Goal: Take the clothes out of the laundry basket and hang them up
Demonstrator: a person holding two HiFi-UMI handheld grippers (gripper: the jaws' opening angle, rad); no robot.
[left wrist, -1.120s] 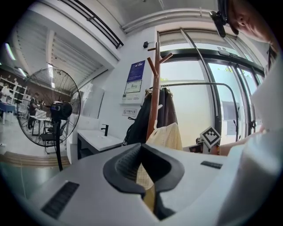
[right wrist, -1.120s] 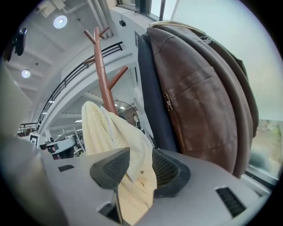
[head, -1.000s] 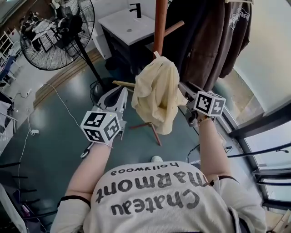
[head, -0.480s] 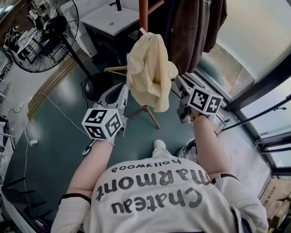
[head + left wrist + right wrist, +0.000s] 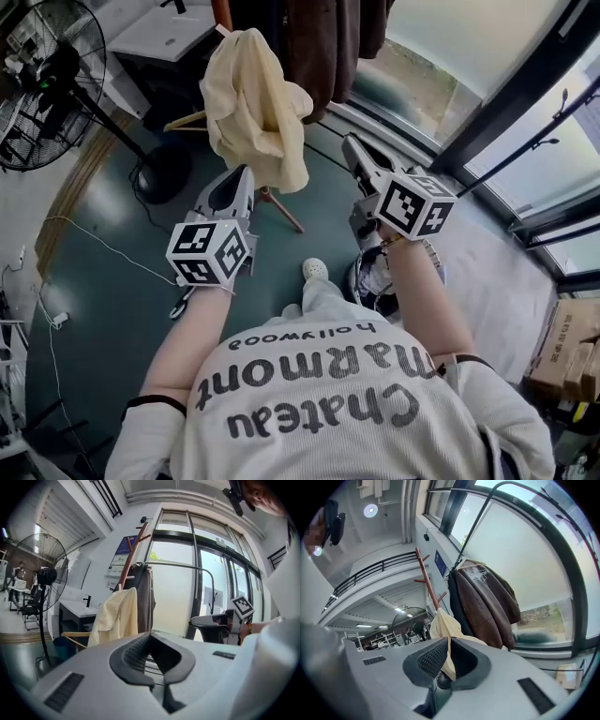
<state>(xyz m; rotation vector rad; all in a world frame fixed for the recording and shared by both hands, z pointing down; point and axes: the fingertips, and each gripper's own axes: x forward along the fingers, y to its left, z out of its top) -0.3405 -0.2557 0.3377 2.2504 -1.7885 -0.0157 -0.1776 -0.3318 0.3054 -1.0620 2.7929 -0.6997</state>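
Observation:
A cream garment (image 5: 253,103) hangs draped over a peg of the wooden coat rack (image 5: 222,13), next to dark brown jackets (image 5: 323,47). My left gripper (image 5: 239,176) is shut and empty, just below and in front of the garment's hem, apart from it. My right gripper (image 5: 349,142) sits to the garment's right, clear of it. Its jaws have just been closing with nothing between them and are shut. The left gripper view has the garment (image 5: 115,616) ahead, beyond the shut left gripper (image 5: 151,634). A laundry basket (image 5: 364,279) peeks out under my right forearm.
A standing fan (image 5: 37,84) and a dark vanity with a white sink top (image 5: 164,28) stand at the left. Tall window frames (image 5: 506,103) run along the right. Cardboard boxes (image 5: 562,356) sit at the far right. A cable (image 5: 94,248) trails over the floor.
Both grippers have drawn back from the cream garment, which stays on the rack. The right one was against the cloth a second ago and now stands clear. The view has swung right.

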